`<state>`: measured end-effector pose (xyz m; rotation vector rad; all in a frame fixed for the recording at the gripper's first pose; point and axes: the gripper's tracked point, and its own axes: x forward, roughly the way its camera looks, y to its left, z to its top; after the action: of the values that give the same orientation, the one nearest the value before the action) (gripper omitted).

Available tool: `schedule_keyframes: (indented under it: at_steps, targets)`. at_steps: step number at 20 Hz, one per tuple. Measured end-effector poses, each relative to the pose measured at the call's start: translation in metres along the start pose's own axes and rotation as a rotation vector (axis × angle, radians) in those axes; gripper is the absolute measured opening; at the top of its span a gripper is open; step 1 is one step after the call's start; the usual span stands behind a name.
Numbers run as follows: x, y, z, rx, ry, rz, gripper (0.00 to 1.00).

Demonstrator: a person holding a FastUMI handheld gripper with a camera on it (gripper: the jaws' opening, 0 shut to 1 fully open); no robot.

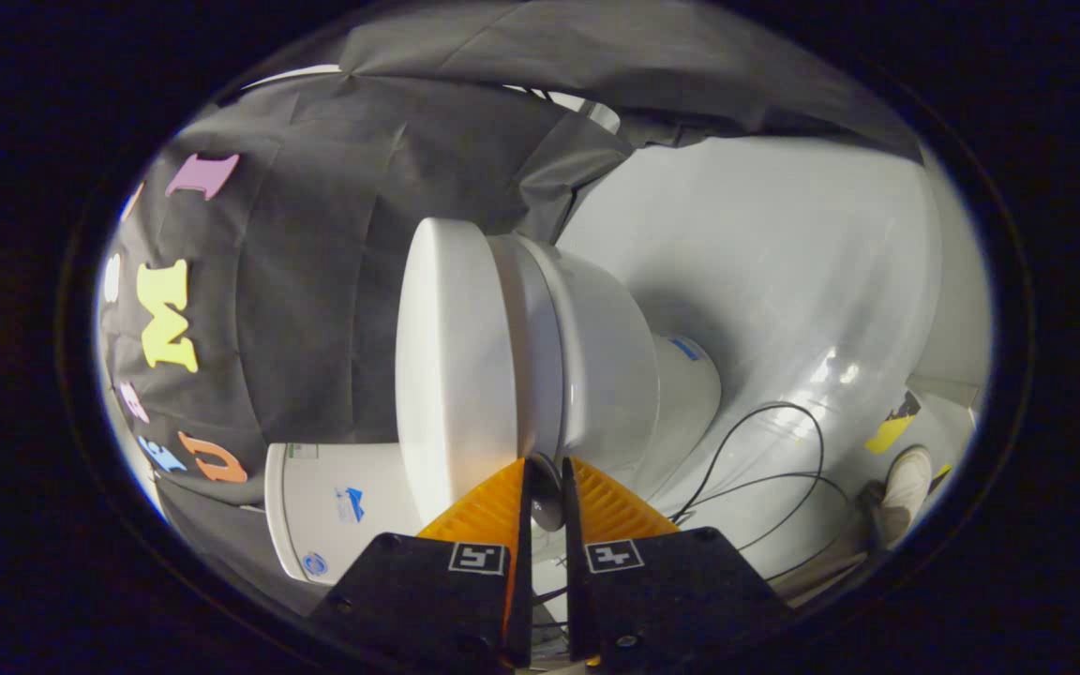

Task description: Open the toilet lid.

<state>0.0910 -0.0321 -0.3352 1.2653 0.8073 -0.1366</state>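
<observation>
My claw [545,469]: two ribbed wedge fingers nearly closed, black mounts bearing square fiducial tags, visible screws.

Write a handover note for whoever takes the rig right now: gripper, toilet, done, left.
Gripper: fingers nearly closed with a narrow gap, tips at the near edge of the toilet where lid meets seat; a firm grip is not confirmed.
Toilet bowl: lid flat on the seat; tank just beside the fingers; cables on the floor.
Done: approach.
Left: raise the lid.
</observation>
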Motion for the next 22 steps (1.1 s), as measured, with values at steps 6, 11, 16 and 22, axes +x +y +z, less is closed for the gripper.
schedule_keyframes:
  at_steps: [6, 11, 16, 22]
  targets:
    - [-0.003, 0.01, -0.004, -0.039, -0.012, -0.032, 0.13]
    - [-0.014, 0.029, -0.006, -0.055, -0.024, -0.019, 0.13]
    - [-0.024, 0.048, -0.009, -0.088, -0.033, -0.003, 0.13]
    - [-0.035, 0.07, -0.013, -0.164, -0.043, -0.032, 0.12]
